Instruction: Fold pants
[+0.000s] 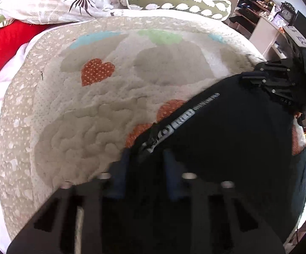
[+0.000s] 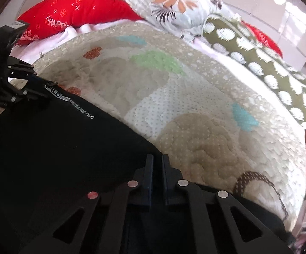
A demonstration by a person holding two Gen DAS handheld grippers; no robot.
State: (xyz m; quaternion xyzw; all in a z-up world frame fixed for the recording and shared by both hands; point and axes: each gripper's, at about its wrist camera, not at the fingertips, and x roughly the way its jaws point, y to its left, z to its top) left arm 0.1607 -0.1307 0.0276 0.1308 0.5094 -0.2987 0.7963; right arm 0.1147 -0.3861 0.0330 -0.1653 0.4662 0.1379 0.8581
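Black pants [image 1: 227, 139] with a white printed logo strip lie on a quilted beige bedspread [image 1: 102, 97]. My left gripper [image 1: 146, 154] has its fingers a little apart over the pants' edge by the logo, with black cloth between them. It shows at the left of the right wrist view [image 2: 39, 84]. My right gripper [image 2: 157, 160] has its fingers nearly together on the pants' [image 2: 57, 148] far edge. It shows at the right of the left wrist view [image 1: 256, 78], on the pants' other corner.
Red [image 2: 72, 14], floral [image 2: 174, 2] and green spotted [image 2: 269, 72] pillows lie along the bed's far side. A shelf unit with a clock [image 1: 286, 14] stands past the bed's right edge in the left wrist view. The bedspread has heart patches [image 1: 96, 71].
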